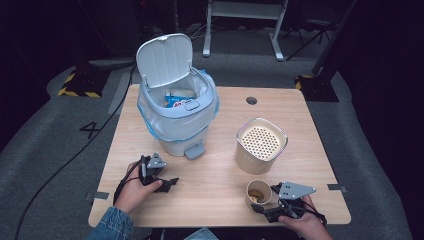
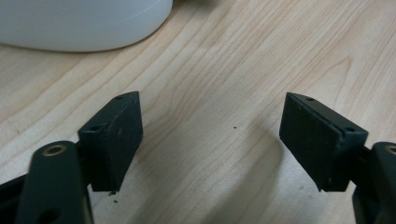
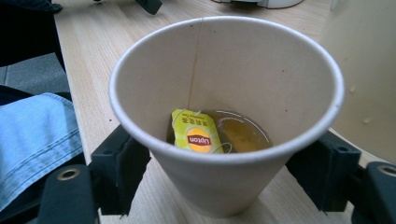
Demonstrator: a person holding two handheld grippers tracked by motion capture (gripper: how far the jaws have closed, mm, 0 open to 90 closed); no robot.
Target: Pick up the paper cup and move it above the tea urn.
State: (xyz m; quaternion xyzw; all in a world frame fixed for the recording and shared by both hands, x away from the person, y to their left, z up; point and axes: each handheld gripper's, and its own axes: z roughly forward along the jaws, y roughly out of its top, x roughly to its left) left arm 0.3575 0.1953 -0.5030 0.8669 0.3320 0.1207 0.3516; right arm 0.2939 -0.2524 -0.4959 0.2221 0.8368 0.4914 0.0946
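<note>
The tag of a tea bag [image 3: 201,136] reads "Lupton"-style lettering — clearly "Lipton", red on yellow, with small characters above that are too fine to read. It lies in the bottom of a pale brown paper cup [image 3: 224,116] beside a little amber liquid. The cup stands upright near the table's front edge, its long axis vertical and its open mouth facing up, just in front of a cream square-sided container with a perforated top [image 1: 261,145]. The right gripper [image 1: 266,199] has its jaws on either side of the cup's wall — the left pad meets the paper; whether the right one presses I cannot tell. The left gripper [image 2: 210,135] hangs low over bare light wooden table [image 2: 224,60], jaws wide with nothing between them, near the white pedal bin with raised lid and blue liner [image 1: 176,107]. The floor bears a painted "4" [image 1: 90,130].
</note>
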